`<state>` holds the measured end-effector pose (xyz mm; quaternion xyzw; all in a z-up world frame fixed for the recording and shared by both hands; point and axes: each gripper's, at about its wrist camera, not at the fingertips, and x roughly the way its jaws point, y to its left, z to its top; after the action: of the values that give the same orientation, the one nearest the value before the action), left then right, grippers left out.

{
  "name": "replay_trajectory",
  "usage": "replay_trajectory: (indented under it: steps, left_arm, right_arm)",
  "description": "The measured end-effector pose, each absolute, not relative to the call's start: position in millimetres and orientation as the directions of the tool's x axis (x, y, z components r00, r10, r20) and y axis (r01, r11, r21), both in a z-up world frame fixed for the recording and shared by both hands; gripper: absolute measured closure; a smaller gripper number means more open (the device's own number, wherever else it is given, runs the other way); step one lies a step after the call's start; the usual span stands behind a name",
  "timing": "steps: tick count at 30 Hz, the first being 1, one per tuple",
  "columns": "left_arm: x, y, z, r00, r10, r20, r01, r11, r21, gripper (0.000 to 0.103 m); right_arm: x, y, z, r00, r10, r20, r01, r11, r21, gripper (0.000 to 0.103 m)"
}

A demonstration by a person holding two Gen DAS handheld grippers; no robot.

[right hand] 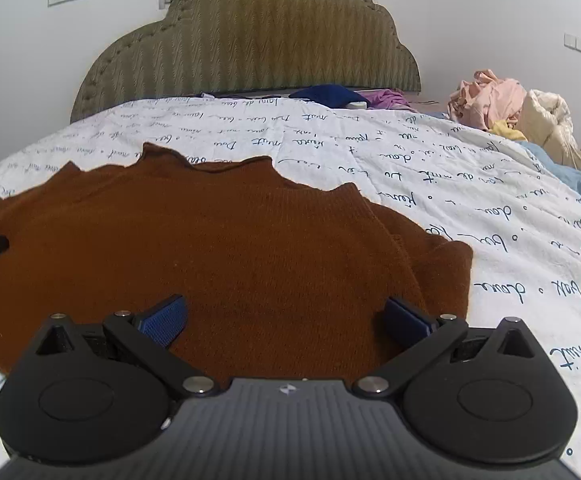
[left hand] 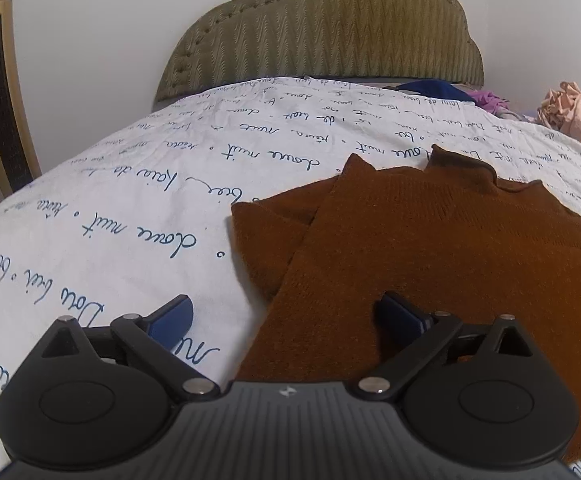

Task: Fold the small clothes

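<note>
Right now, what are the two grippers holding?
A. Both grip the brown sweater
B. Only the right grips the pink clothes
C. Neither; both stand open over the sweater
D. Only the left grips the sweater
C: the left gripper and the right gripper both show jaws spread wide with nothing pinched, over the brown sweater lying flat on the bed sheet.
</note>
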<state>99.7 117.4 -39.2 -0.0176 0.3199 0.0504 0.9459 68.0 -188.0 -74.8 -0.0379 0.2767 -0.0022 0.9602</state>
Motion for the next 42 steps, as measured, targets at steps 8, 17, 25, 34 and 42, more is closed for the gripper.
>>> replay_trajectory:
  steps: [8,17,25,34,42]
  left_arm:
    - [98.5,118.5,-40.2,0.794,0.081,-0.602,-0.109,0.994,-0.01,0.001]
    - [98.2,118.7,-39.9,0.795,0.076,-0.602,-0.11,0.994,-0.02,0.001]
    - [97.9,119.1,-40.6,0.795,0.085,-0.601,-0.119,0.993,-0.017,0.0]
    - [97.5,124.4,-37.3,0.788,0.057,-0.613,-0.102,0.994,-0.038,0.0]
    - [90.3,135.3,-8.7,0.798,0.074,-0.597,-0.034,0.996,0.077,0.0]
  right_arm:
    - [68.6,-190.7,-79.4,0.842,-0.013,-0.539,-0.024,0.998,-0.061,0.0]
    - [68.2,-195.1,-80.8,0.841,0.023,-0.54,-0.036,0.999,-0.014,0.0]
    - [68.2,-194.1,-81.0,0.842,0.023,-0.54,-0.036,0.999,-0.012,0.0]
    - [68.1,-189.9,-78.6,0.842,0.011,-0.539,-0.031,0.999,-0.029,0.0]
    - [55.1,-159.2,-57.5,0.831,0.117,-0.544,-0.143,0.99,-0.006,0.0]
